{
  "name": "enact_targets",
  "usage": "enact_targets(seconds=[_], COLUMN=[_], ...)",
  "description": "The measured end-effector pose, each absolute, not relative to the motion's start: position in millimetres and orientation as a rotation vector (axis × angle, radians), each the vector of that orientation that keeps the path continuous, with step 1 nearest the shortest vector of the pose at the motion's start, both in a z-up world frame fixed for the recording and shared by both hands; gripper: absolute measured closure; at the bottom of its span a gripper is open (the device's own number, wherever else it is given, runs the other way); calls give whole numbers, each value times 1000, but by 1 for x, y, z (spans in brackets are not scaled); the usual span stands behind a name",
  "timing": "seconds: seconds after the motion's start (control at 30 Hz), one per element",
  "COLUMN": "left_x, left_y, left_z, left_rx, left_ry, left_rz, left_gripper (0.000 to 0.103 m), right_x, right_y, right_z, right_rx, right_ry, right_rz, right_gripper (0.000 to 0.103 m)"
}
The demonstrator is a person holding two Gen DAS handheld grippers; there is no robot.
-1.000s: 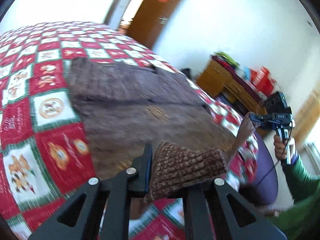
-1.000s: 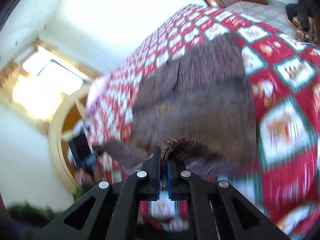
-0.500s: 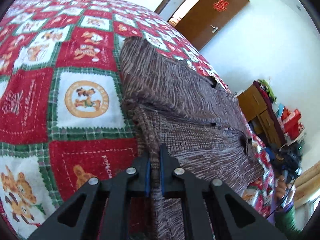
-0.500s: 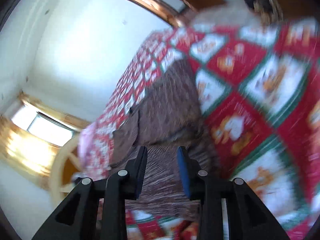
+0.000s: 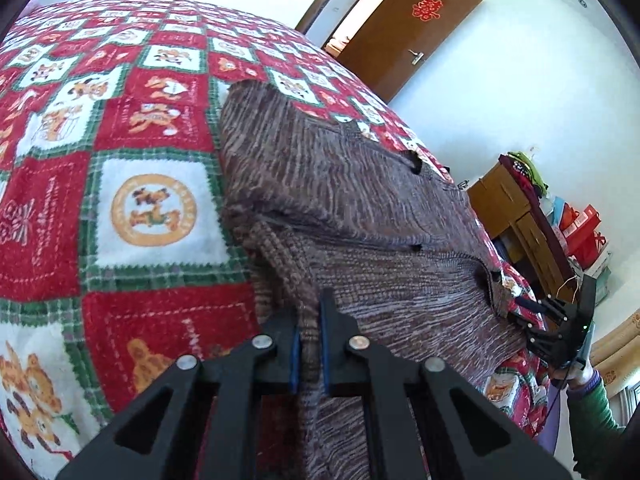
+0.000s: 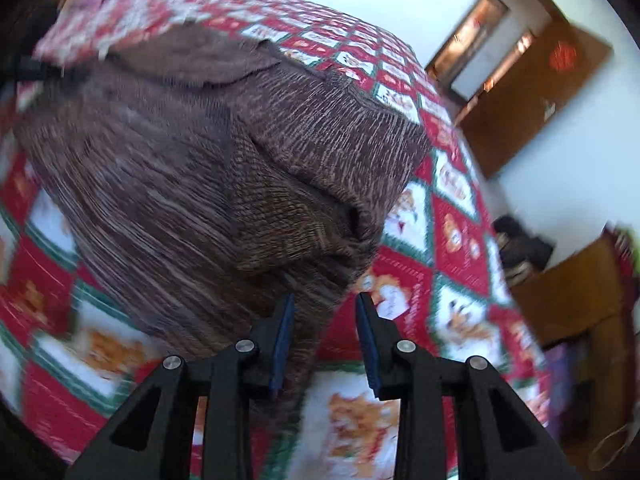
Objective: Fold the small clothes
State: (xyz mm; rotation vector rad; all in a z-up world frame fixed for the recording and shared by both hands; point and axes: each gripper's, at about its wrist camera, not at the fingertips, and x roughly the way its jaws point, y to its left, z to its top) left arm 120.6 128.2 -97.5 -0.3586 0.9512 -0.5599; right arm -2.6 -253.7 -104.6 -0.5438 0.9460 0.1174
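Observation:
A brown knit sweater (image 5: pixel 340 184) lies on the red, white and green checked blanket (image 5: pixel 152 208), its near part doubled over the far part. My left gripper (image 5: pixel 309 320) pinches the sweater's near edge; the jaws are easing open a little, but the knit is still pressed between the pads. My right gripper (image 6: pixel 325 320) is open just above the blanket (image 6: pixel 460 240). The sweater (image 6: pixel 180 160) hangs past its left finger (image 6: pixel 282 332) without being pressed. In the left wrist view the right gripper (image 5: pixel 520 308) sits at the sweater's far right corner.
A hand in a green sleeve (image 5: pixel 592 400) holds the right gripper beyond the bed's right edge. A wooden cabinet (image 5: pixel 508 200) with red bags (image 5: pixel 580 228) stands by the wall. A brown door (image 5: pixel 408 28) is at the back. A dark garment (image 6: pixel 520 244) lies past the blanket's edge.
The right gripper let go of the sweater's edge, opened and rolled round while sinking toward the bed. The left gripper sank with its edge, then kept still; the sweater now rests flat.

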Motion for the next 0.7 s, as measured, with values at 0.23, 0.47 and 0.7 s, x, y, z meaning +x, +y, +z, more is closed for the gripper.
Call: enact_targets(seconds=[0.23,0.47,0.7], left_x=[127,128,122], left_y=[124,121,121], left_z=[-99,-95,-94], left_rx=[-375,-325,-338], left_ry=[966,940,889], left_rz=[-550,-527,-493], left_gripper=[84,84,97], right_x=[27,32,10], right_y=[-237,-253,-298], right_z=[-107,-99,-72], right_rx=[-609,-319,165], right_ry=[911,968,893], right_rz=[210,323,329], right_gripper=[67,96,97])
